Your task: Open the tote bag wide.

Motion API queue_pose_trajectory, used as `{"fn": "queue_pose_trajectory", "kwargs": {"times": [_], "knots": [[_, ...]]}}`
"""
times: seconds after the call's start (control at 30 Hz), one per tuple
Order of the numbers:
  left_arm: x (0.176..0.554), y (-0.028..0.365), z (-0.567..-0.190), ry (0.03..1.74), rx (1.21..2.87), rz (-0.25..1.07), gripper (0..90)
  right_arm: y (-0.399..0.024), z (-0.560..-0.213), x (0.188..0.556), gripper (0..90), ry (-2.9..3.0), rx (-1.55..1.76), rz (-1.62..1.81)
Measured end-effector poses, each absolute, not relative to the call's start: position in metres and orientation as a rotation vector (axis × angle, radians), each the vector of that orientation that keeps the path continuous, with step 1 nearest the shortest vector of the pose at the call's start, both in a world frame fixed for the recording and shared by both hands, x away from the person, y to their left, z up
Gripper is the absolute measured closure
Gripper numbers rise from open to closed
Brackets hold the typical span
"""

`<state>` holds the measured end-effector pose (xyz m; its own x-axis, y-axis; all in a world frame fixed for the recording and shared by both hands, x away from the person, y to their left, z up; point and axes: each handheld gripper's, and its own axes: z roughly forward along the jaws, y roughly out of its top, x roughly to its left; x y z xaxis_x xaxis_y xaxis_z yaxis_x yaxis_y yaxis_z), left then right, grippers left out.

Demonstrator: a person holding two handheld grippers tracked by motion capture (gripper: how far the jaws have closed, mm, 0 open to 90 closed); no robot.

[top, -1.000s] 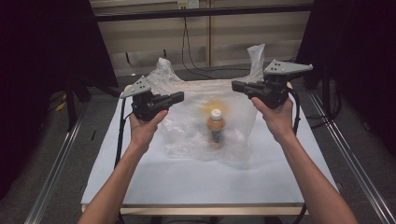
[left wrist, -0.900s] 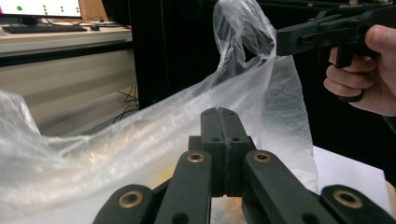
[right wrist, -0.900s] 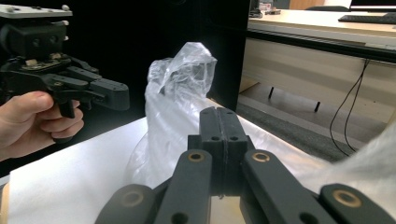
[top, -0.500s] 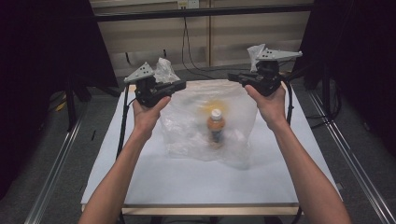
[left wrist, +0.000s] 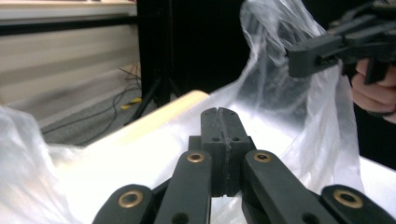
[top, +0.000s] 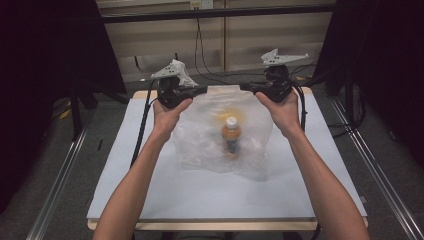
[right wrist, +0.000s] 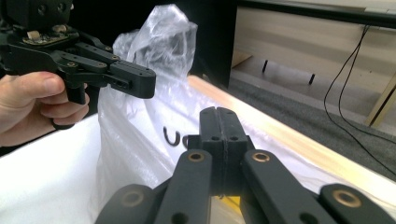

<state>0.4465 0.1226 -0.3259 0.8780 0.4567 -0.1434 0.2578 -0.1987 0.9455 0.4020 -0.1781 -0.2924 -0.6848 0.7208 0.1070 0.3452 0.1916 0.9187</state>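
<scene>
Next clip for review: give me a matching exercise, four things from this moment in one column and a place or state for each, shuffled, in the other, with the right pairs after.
Things:
1. bottle
2. plastic bag
3. left gripper
4. table

Places or states:
A. white-topped, with a pale wooden rim
B. inside the clear film, white cap up
C. jaws pressed together on the bag's top edge
D. held up at its top edge, with its bottom on the table

Pairs: 1-B, 2-D, 3-C, 4-A
</scene>
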Motion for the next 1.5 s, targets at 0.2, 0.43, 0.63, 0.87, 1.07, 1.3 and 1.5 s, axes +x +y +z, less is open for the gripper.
{"fn": "queue_pose_trajectory", "kwargs": {"times": [0.2, 0.43, 0.63, 0.87, 1.07, 1.3, 1.5], "knots": [[0.439, 0.117, -0.338, 0.514, 1.859, 0.185, 90.0, -0.176, -0.308, 0.395, 90.0, 2.160, 0.999, 1.486], [0.432, 0.111, -0.356, 0.493, 1.894, 0.178, 90.0, -0.175, -0.331, 0.384, 90.0, 2.174, 0.998, 1.506], [0.433, 0.107, -0.376, 0.527, 1.915, 0.156, 90.0, -0.180, -0.356, 0.380, 90.0, 2.190, 1.029, 1.470], [0.433, 0.104, -0.399, 0.557, 1.937, 0.120, 90.0, -0.185, -0.386, 0.377, 90.0, 2.214, 1.082, 1.451], [0.424, 0.100, -0.402, 0.516, 1.951, 0.093, 90.0, -0.183, -0.396, 0.370, 90.0, 2.214, 1.077, 1.473], [0.407, 0.105, -0.392, 0.449, 1.973, 0.092, 90.0, -0.184, -0.385, 0.358, 90.0, 2.219, 1.039, 1.454], [0.410, 0.106, -0.422, 0.493, 2.021, 0.071, 90.0, -0.190, -0.409, 0.355, 90.0, 2.237, 1.095, 1.437]]}}
